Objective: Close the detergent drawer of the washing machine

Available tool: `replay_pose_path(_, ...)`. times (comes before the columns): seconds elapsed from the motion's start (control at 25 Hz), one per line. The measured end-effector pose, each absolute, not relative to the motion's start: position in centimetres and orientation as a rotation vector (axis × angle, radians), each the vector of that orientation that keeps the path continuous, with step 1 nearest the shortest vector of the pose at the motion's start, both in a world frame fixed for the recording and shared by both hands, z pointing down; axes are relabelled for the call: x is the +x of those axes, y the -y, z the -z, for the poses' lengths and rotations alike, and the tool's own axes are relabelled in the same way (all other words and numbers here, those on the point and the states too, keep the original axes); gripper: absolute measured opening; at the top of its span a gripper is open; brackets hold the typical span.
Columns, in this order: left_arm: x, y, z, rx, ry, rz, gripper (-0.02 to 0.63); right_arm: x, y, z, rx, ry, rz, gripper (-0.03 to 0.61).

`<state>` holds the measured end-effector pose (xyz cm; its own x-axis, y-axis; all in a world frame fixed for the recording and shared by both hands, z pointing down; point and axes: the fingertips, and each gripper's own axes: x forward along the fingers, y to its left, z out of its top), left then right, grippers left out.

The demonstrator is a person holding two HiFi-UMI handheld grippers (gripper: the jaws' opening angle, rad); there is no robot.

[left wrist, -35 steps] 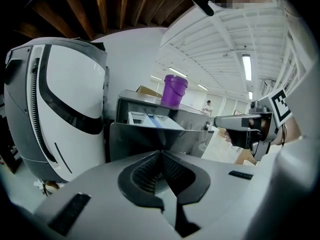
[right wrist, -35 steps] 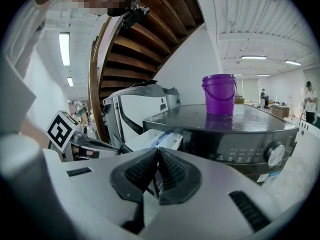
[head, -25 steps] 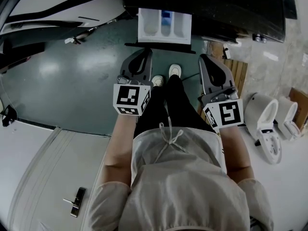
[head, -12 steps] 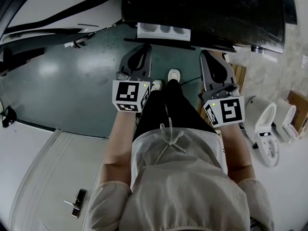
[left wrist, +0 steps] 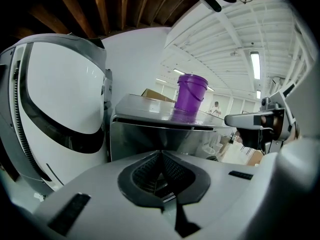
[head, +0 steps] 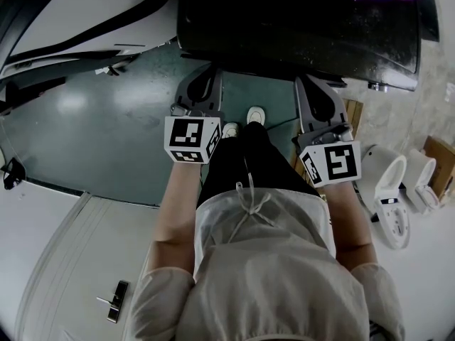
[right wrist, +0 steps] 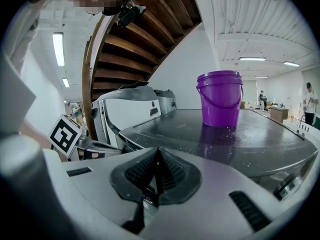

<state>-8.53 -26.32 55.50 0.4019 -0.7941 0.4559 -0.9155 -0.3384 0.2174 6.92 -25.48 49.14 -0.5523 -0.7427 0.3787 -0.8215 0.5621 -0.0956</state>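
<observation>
Grippers left (left wrist: 160,169), right (right wrist: 157,171) closed, seemingly empty.

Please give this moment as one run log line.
left gripper: shut, empty | right gripper: shut, empty | detergent drawer: not protruding from washing machine | purple bucket: on machine top

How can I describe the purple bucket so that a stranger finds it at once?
Look at the dark washing machine in front of the person. On its flat, speckled top stands a purple bucket, upright, its handle hanging down. Nothing else shows on that top, and the neighbouring machine is white.
</observation>
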Motion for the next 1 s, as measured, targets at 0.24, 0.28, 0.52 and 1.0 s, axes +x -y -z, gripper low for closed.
replay_pose_path(0.24,-8.6,27.3,-55.5,2.209,1.470,-0.346,0.018,6.8,26.4,-49.3,1.287,2.502,-0.381,0.006)
replay_pose_path(0.28,-8.6,27.3,-55.5,2.206,1.469,-0.340,0.018,6.8,26.5,-49.3,1.289,2.500,-0.382,0.006)
replay_pose_path(0.52,-8.6,27.5,-55.5,2.189,1.455,-0.315,0.018,6.5,26.8,-49.3,1.288,2.504,-0.380,0.006)
replay_pose_path(1.0,-8.5,27.9,-55.7,2.177,1.437,-0.318,0.018,7.0,25.9,-49.3,1.309,2.484,-0.376,0.006)
